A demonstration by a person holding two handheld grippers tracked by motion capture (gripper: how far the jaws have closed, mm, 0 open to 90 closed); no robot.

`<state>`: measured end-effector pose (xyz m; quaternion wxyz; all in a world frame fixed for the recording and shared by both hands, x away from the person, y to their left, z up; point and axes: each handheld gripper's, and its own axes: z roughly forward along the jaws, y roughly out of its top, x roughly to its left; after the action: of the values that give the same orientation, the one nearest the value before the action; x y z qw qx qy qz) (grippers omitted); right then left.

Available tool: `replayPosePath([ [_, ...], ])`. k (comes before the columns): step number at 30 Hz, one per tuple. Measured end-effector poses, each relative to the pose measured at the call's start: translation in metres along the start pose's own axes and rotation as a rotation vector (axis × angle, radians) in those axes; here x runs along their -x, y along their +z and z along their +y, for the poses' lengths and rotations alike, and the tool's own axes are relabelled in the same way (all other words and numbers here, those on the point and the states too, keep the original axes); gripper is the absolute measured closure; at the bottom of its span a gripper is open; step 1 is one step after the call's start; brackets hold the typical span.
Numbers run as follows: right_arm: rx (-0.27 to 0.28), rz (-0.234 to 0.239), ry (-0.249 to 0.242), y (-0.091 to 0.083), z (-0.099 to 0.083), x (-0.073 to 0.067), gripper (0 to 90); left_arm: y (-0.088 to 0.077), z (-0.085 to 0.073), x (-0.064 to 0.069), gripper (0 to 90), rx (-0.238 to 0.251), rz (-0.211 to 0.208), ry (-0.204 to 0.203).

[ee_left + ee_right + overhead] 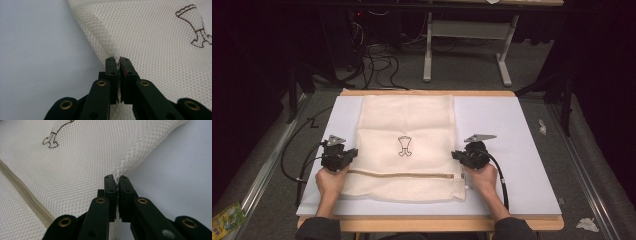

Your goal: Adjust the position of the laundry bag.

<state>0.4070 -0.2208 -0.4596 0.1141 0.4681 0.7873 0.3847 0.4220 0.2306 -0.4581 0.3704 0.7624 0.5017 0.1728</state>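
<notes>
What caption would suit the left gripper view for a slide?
Left gripper clamped shut on the edge of a cream mesh laundry bag lying on a pale table.

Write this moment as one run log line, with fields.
left claw: shut on mesh bag left edge | right claw: shut on right edge | bag: flat on table

Left gripper [346,156]: black body, grey three-cornered plate on top, black cable trailing off its outer side in a loop. Right gripper [462,156]: same black build, same grey plate, black cable curving back alongside the forearm. In both gripper views the jaws are flat black bars with small screw holes, carried on black link arms with brass-coloured rivets at the pivots. A thin red line marks the inner face of one jaw in the left gripper view. Both hands bare; dark sleeves at the forearms.
</notes>
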Motion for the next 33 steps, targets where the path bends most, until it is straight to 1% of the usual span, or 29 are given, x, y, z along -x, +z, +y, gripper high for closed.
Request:
replayPosePath([
  [4, 0.011, -0.010, -0.001, -0.002, 0.000, 0.002, 88.1, 0.000, 0.002, 0.002, 86.5, 0.018, -0.006, -0.002],
  [5, 0.011, -0.014, 0.001, -0.003, 0.000, 0.003, 88.2, -0.001, 0.004, 0.004, 86.4, 0.028, -0.009, 0.002],
  [7, 0.014, -0.020, -0.003, -0.004, 0.001, 0.004, 88.2, 0.000, 0.004, 0.006, 86.5, 0.032, -0.012, 0.003],
  [10, 0.026, -0.031, 0.009, -0.009, 0.000, 0.008, 88.3, 0.001, 0.006, 0.009, 86.5, 0.036, -0.021, 0.010],
  [12, 0.034, -0.037, 0.008, -0.013, 0.000, 0.011, 88.3, 0.002, 0.009, 0.014, 86.5, 0.038, -0.029, 0.020],
  [14, 0.038, -0.041, 0.016, -0.015, 0.000, 0.014, 88.3, 0.003, 0.011, 0.017, 86.5, 0.046, -0.039, 0.019],
  [15, 0.039, -0.045, 0.015, -0.017, -0.001, 0.016, 88.3, 0.003, 0.012, 0.018, 86.5, 0.050, -0.046, 0.018],
  [17, 0.040, -0.053, 0.016, -0.018, -0.002, 0.020, 88.3, 0.004, 0.014, 0.022, 86.5, 0.060, -0.047, 0.019],
  [19, 0.040, -0.064, 0.023, -0.022, -0.002, 0.023, 88.3, 0.006, 0.016, 0.025, 86.5, 0.059, -0.055, 0.028],
  [22, 0.045, -0.073, 0.030, -0.026, -0.002, 0.027, 88.3, 0.008, 0.018, 0.029, 86.5, 0.060, -0.063, 0.028],
  [23, 0.048, -0.082, 0.028, -0.029, -0.002, 0.030, 88.3, 0.009, 0.020, 0.032, 86.5, 0.061, -0.067, 0.037],
  [25, 0.052, -0.084, 0.028, -0.030, -0.002, 0.031, 88.3, 0.010, 0.021, 0.034, 86.5, 0.065, -0.069, 0.039],
  [27, 0.056, -0.095, 0.035, -0.034, -0.003, 0.037, 88.3, 0.012, 0.024, 0.038, 86.5, 0.073, -0.079, 0.040],
  [28, 0.056, -0.095, 0.035, -0.034, -0.003, 0.037, 88.3, 0.012, 0.024, 0.038, 86.5, 0.073, -0.079, 0.040],
  [29, 0.054, -0.105, 0.035, -0.036, -0.003, 0.041, 88.3, 0.014, 0.025, 0.041, 86.5, 0.078, -0.088, 0.041],
  [32, 0.056, -0.112, 0.046, -0.039, -0.004, 0.043, 88.3, 0.016, 0.026, 0.045, 86.5, 0.082, -0.096, 0.038],
  [33, 0.061, -0.120, 0.050, -0.042, -0.004, 0.047, 88.3, 0.018, 0.027, 0.047, 86.5, 0.082, -0.110, 0.039],
])
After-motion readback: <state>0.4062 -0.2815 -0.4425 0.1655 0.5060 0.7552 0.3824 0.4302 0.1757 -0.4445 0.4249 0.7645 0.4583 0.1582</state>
